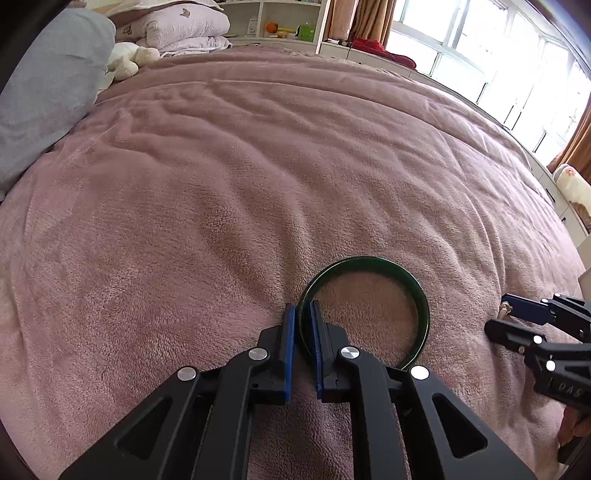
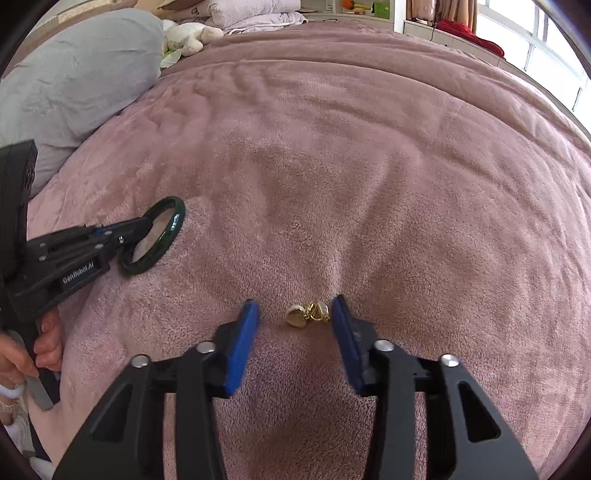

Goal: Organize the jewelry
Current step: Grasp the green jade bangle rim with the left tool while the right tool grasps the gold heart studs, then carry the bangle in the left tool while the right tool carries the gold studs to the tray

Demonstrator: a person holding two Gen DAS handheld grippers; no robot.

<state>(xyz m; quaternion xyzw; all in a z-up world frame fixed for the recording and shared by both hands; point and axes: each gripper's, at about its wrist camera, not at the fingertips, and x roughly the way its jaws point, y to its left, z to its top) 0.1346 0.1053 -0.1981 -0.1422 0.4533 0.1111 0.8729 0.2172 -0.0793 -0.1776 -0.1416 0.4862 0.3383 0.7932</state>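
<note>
A dark green bangle (image 1: 406,288) lies on the pink blanket (image 1: 258,184). My left gripper (image 1: 304,314) is shut on the bangle's left rim, one blue pad outside and one inside the ring. In the right wrist view the bangle (image 2: 173,230) and left gripper (image 2: 147,225) show at the left. A small gold heart pendant with a clasp (image 2: 306,315) lies on the blanket (image 2: 332,166) between the fingertips of my right gripper (image 2: 295,314), which is open around it. The right gripper also shows in the left wrist view (image 1: 502,319).
A grey pillow (image 1: 48,96) lies at the left of the bed, with a plush toy (image 1: 129,59) and folded quilts (image 1: 184,29) behind. Shelves and a bright window (image 1: 498,55) stand beyond the bed's far edge.
</note>
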